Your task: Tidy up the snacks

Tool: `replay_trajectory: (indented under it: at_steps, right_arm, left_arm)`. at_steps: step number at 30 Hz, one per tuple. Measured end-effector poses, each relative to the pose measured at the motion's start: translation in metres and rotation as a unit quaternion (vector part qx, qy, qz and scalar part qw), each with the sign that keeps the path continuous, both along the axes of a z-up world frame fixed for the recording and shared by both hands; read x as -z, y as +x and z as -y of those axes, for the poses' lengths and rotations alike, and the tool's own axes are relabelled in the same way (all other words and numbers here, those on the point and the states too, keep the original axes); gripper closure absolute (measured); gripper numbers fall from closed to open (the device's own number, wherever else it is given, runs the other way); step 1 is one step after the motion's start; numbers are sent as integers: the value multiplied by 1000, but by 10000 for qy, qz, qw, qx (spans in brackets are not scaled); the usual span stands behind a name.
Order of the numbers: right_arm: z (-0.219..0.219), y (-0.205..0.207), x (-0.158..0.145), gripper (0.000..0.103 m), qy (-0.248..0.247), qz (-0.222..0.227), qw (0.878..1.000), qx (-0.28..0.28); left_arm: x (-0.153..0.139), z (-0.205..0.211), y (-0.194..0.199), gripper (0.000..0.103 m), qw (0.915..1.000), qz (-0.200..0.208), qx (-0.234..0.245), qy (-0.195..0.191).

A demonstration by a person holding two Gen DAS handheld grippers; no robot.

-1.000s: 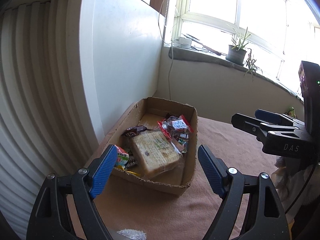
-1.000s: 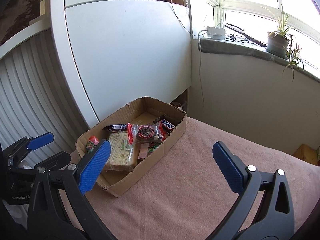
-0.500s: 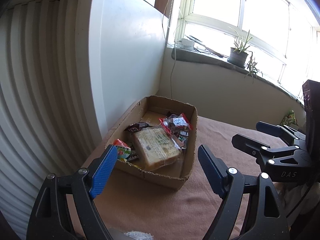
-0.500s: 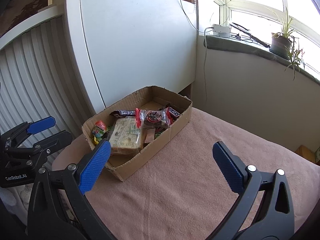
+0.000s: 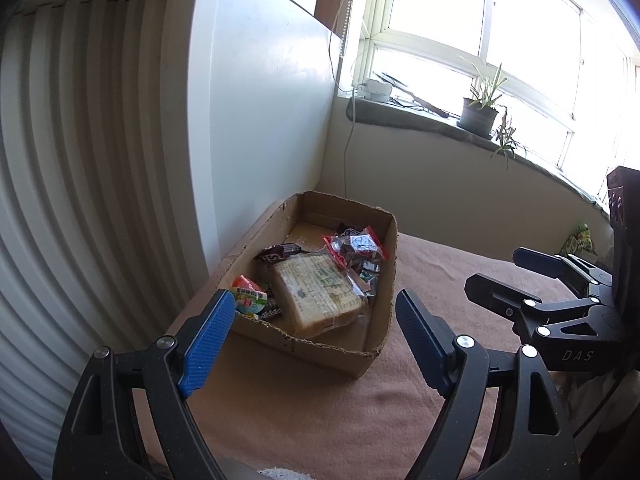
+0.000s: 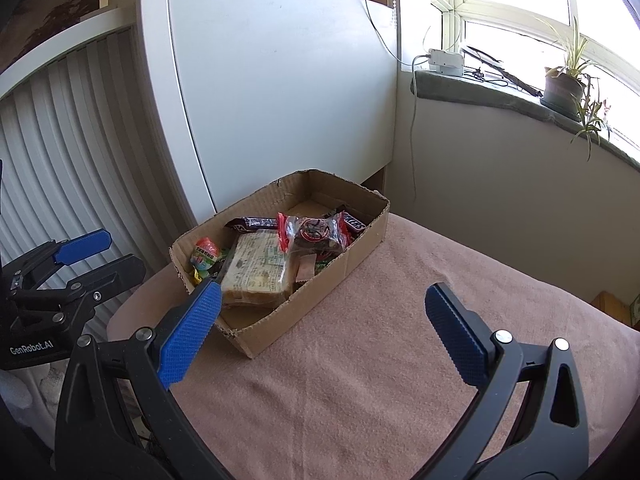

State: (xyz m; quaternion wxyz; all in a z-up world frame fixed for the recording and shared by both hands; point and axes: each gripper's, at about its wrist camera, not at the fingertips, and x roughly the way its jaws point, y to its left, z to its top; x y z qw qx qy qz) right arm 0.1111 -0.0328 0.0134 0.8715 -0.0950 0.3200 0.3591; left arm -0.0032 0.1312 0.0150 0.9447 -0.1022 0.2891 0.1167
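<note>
An open cardboard box [image 5: 376, 356] [image 6: 344, 264] stands on a pink cloth-covered surface and holds several snacks. A wrapped sandwich [image 5: 316, 296] [image 6: 256, 272] lies in its middle. A clear red-edged bag [image 5: 356, 246] [image 6: 314, 232], chocolate bars [image 5: 278, 252] [image 6: 256, 223] and a colourful candy pack [image 5: 248, 300] [image 6: 206, 252] lie around it. My left gripper [image 5: 312, 344] is open and empty, hovering before the box's near end. My right gripper [image 6: 324, 334] is open and empty, hovering right of the box. Each gripper shows in the other's view [image 5: 516, 272] [image 6: 100, 254].
A white cabinet panel [image 6: 280, 100] and a ribbed white shutter [image 5: 72, 180] rise behind and left of the box. A windowsill [image 6: 500, 96] carries a potted plant [image 6: 564, 84] and a white adapter [image 6: 446, 60]. The pink cloth [image 6: 400, 360] stretches right of the box.
Both grippers have drawn back and up from the box, so it looks farther off and more of the cloth shows. Both stay open and empty.
</note>
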Motion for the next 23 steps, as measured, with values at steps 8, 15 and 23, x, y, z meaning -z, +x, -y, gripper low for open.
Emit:
replay_trajectory:
  at_steps: [8,15,23]
  right_arm:
    - [-1,-1,4,0,-9,-52,10000,8]
    - [-1,-1,4,0,-7,-69,10000,46]
    - [1,-1,11,0,-46,-126,9999,28]
  left_arm:
    - [0,-1,-1,20,10000,-37,-60,24]
    - [1,-3,-1,20,9998,-63,-154,51]
    - [4,-1,0,20,9999,-81,-117,85]
